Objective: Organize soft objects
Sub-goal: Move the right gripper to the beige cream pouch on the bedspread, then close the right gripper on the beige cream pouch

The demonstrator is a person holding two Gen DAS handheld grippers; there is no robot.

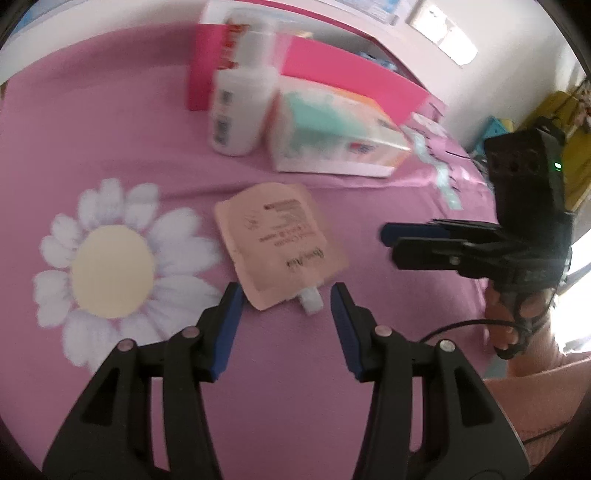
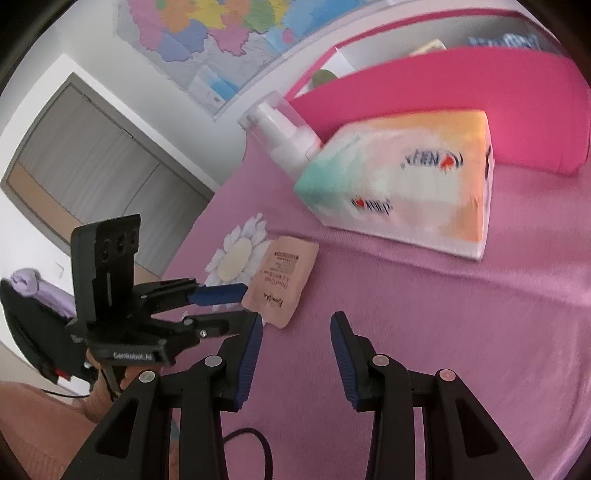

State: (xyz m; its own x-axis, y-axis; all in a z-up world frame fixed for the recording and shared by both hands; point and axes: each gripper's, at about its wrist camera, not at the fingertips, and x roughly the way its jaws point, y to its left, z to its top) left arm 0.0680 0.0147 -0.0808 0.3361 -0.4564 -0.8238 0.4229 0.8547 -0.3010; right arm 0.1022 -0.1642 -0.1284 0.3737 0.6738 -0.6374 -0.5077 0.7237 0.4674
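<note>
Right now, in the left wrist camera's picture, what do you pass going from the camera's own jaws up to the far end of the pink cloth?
Near to far: peach spouted pouch → pastel tissue pack → pink box behind it. The white pump bottle stands beside the tissue pack, so its place in the order is unclear.

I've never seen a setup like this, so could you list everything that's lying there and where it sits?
Bedspread: one, pink with a white daisy print, under everything.
Flat pouch: one, peach with a small white spout, lying in the middle, just ahead of the left jaws.
Tissue pack: one, pastel mint, white and orange, behind the pouch.
Pump bottle: one, white, standing left of the tissue pack.
Storage box: one, bright pink, at the back, things inside.
Wall map: one, multicoloured, on the wall behind.
Left gripper: black with blue pads, jaws open, empty.
Right gripper: same, jaws open, empty.
Hand: one, holding the right gripper.
</note>
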